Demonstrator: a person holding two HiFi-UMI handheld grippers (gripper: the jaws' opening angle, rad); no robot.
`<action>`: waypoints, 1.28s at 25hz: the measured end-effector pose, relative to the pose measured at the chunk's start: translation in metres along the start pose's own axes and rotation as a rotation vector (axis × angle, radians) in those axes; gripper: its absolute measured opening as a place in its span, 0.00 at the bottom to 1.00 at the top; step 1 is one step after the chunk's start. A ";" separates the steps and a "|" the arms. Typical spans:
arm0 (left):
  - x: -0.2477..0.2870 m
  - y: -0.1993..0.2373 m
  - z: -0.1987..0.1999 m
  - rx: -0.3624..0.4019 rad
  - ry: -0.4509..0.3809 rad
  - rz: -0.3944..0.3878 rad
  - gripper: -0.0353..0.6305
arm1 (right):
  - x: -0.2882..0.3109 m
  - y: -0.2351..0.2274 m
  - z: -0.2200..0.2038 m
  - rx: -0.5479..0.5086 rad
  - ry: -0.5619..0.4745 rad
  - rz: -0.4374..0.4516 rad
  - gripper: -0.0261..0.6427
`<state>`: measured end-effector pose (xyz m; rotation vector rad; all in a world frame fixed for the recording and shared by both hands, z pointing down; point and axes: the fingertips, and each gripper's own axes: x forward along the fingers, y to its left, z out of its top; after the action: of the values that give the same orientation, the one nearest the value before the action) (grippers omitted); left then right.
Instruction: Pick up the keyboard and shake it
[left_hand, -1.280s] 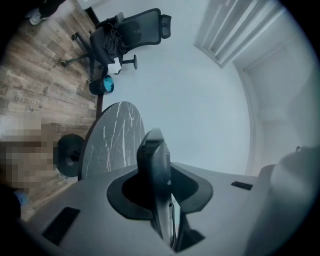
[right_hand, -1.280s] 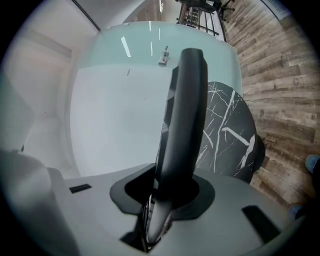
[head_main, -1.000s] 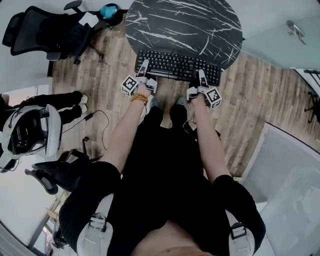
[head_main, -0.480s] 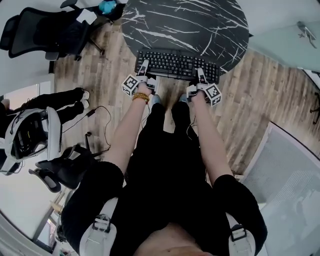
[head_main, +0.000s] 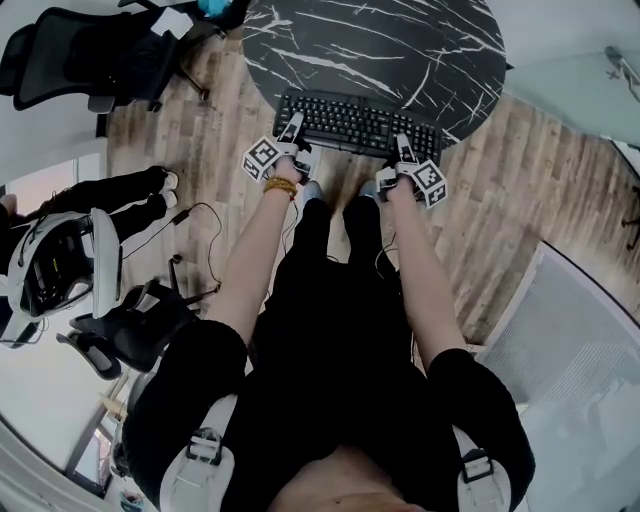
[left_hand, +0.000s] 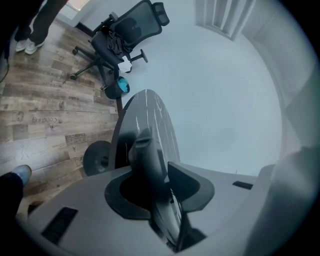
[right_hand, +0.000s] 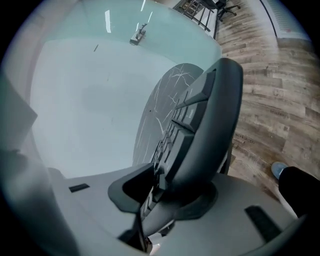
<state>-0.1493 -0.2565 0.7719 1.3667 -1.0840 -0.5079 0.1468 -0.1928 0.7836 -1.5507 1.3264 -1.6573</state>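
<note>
The black keyboard (head_main: 360, 125) lies at the near edge of the round black marble table (head_main: 370, 40). My left gripper (head_main: 293, 128) is at its left end and my right gripper (head_main: 402, 148) at its right end. In the left gripper view the keyboard's end (left_hand: 146, 152) stands edge-on between the jaws of that gripper (left_hand: 160, 175). In the right gripper view the keyboard (right_hand: 200, 125) fills the gap of that gripper (right_hand: 165, 185), keys against one pad. Both pairs of jaws are opening, with the keyboard still between them and touching the pads.
A black office chair (head_main: 90, 60) stands at the far left of the wooden floor. A person's dark legs (head_main: 120, 195) and a white and black device (head_main: 60, 260) are at the left, with a cable (head_main: 195, 235) on the floor. A pale panel (head_main: 580, 350) lies at the right.
Both grippers stay at the keyboard's two ends. The whole scene has slid slightly up in the head view, and the keyboard rests at the table's near edge throughout.
</note>
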 end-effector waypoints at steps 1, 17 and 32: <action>0.000 0.002 -0.001 0.015 0.012 0.015 0.22 | 0.001 0.000 0.000 -0.007 0.001 -0.007 0.20; -0.010 0.018 -0.037 0.197 0.202 0.206 0.39 | -0.012 -0.016 -0.008 -0.053 0.084 -0.339 0.40; -0.016 0.039 -0.050 0.040 0.487 0.214 0.40 | -0.019 -0.044 -0.049 0.136 0.524 -0.261 0.42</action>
<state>-0.1259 -0.2091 0.8102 1.2998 -0.8253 0.0099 0.1157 -0.1438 0.8203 -1.3000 1.2518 -2.3835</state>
